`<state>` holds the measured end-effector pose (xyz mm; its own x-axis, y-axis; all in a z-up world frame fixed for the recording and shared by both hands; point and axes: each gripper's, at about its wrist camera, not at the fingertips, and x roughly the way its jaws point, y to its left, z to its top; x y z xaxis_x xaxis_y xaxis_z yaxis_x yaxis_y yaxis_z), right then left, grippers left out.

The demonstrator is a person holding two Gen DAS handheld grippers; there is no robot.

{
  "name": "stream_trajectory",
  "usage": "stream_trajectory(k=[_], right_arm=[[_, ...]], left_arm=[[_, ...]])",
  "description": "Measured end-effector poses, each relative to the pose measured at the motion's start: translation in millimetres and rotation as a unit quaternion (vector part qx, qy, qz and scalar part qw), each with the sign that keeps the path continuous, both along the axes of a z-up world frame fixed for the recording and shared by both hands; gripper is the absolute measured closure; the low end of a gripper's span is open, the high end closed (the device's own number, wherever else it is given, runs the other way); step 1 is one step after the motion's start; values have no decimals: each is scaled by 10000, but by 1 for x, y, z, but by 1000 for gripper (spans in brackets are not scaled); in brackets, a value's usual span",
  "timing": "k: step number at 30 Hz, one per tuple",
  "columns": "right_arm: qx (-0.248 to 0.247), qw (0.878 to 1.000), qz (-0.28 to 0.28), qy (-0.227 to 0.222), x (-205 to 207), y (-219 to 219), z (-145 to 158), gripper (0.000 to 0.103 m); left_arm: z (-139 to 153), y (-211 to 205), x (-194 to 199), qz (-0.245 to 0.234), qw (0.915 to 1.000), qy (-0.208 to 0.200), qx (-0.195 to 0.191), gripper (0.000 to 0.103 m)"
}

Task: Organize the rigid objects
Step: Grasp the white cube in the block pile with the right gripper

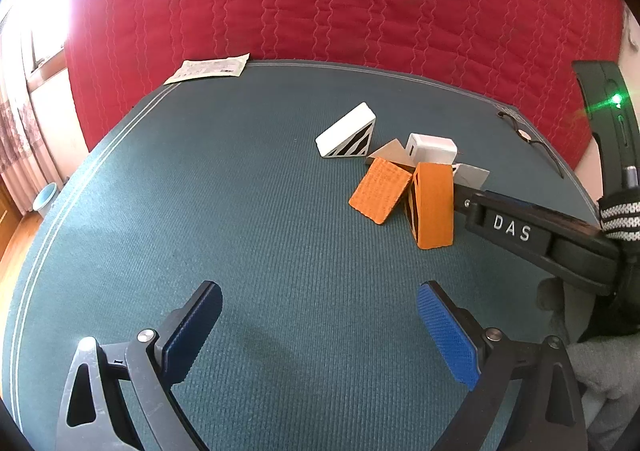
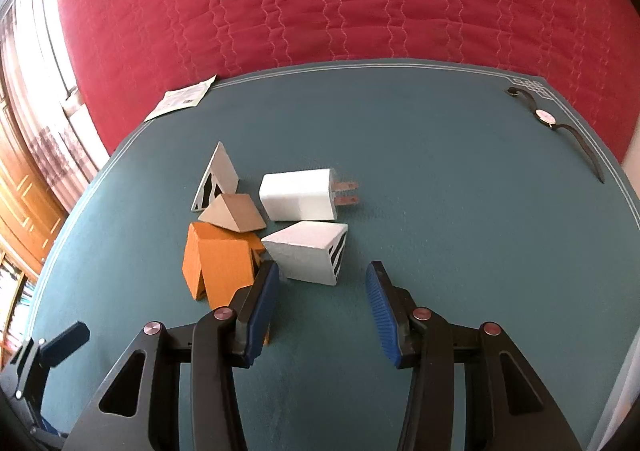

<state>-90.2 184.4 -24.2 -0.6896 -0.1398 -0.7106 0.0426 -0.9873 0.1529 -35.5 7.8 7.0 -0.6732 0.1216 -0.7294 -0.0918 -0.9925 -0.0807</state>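
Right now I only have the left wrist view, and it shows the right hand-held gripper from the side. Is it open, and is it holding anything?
Observer: It is open. The right hand-held gripper has its jaws apart and holds nothing.
Operator: What sits just ahead of it?
Observer: A white striped wedge lies just past the fingertips, nearer its left finger. In your view it is mostly hidden behind the upright orange block.
Operator: Which way does the white charger's plug end face?
Observer: The white charger has two prongs that point right in the right wrist view, away from the pile of blocks.
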Motion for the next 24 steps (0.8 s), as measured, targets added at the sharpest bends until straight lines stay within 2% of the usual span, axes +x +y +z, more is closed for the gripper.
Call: stream_trajectory(k=[6,16,20,24], right_arm=[[-300,9994,152,25,4,-4,3,56],[-234,9997,-33,36,-12,-7,4,56],[-254,9997,23,-1,-16,-5,2,64],[-194,9993,316,10,-11,-12,2,67]], left_arm=[[-3,-8,-4,120,9998,-108,123,3],[-3,-8,-5,118,9998,-113,138,3],[-3,-10,-5,138,9997,-123,168,3],[-3,-13,-6,171,9996,-121,209,3]])
